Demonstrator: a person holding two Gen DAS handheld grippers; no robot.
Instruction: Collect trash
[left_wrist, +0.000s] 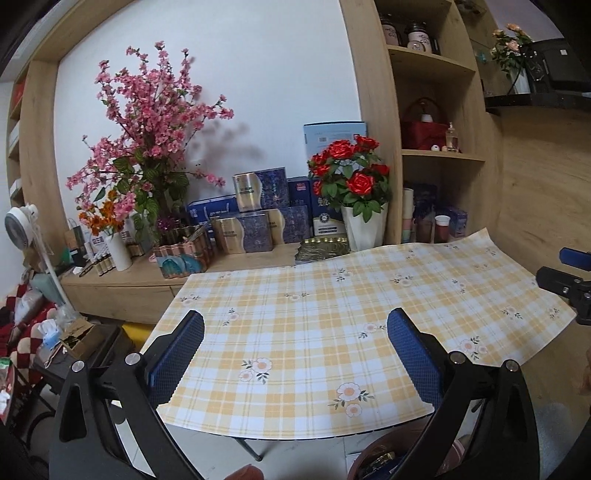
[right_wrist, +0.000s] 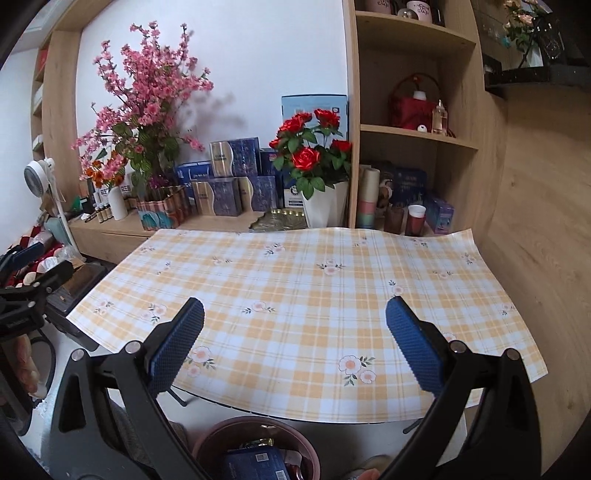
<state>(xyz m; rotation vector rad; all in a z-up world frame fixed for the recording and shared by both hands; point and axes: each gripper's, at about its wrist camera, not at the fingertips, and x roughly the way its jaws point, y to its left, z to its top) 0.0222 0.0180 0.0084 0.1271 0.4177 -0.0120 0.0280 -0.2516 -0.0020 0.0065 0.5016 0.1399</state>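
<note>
Left wrist view: our left tongs (left_wrist: 295, 345) released, held above the checked desk (left_wrist: 314, 295); bin (left_wrist: 373, 456) with trash sits below them, under the desk's near edge.

Right wrist view: our right tongs (right_wrist: 294, 332) released; bin (right_wrist: 255, 448) directly beneath.

The left gripper (left_wrist: 295, 354) hung wide apart above the near edge of the table (left_wrist: 314, 295), nothing between its blue pads (left_wrist: 181, 354), and the yellow checked cloth lay bare below. Low on the right, past the table edge, the brown rim of a bin (left_wrist: 376, 452) peeked in with a dark packet inside. At the far right the right gripper (left_wrist: 570, 273) edged into view, its state unclear.
</note>
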